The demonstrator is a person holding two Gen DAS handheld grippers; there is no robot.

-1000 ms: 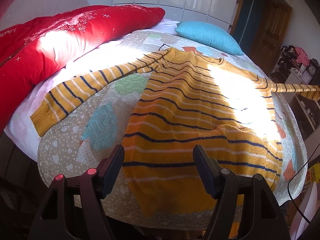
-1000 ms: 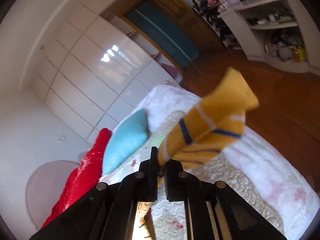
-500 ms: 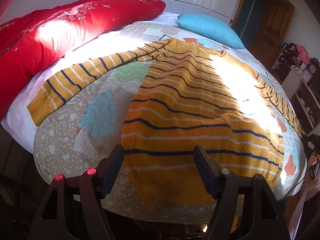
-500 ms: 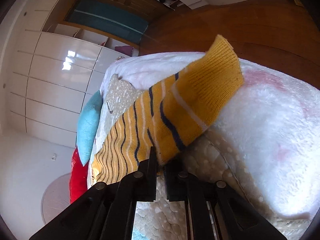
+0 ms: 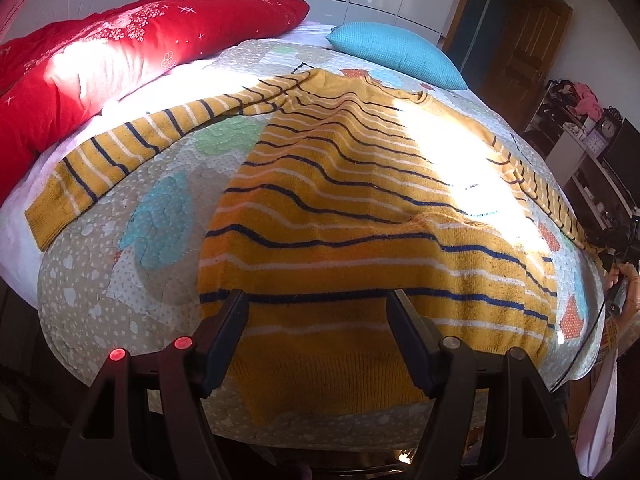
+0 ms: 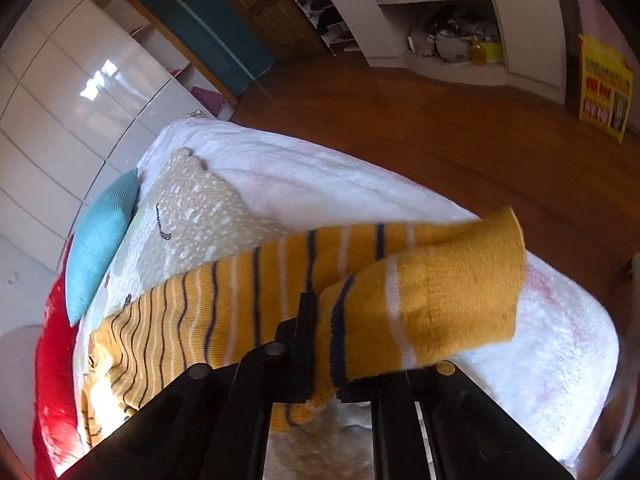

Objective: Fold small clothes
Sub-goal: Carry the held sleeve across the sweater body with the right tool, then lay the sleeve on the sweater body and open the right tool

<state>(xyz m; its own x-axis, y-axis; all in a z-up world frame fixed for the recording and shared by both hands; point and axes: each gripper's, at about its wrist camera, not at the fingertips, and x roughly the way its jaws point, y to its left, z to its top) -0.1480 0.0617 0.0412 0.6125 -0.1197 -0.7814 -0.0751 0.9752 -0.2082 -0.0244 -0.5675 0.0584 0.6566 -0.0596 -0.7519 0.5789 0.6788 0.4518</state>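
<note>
A yellow striped sweater (image 5: 360,208) is lying flat on the bed's quilt (image 5: 152,240). The left tongs (image 5: 316,336) are hovering released above its hem. Only the right-wrist view is showing the right tongs (image 6: 320,344) clenching the sleeve cuff (image 6: 432,308), which is hiding one finger.

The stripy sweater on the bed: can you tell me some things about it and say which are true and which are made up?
1. The sweater lies spread on the quilt. True.
2. The left gripper is pinching the hem. False: its jaws stand open above the hem, holding nothing.
3. The right gripper holds a sleeve. True.
4. The other sleeve is folded across the chest. False: it stretches straight out toward the red duvet.
5. A blue pillow sits beyond the collar. True.
</note>
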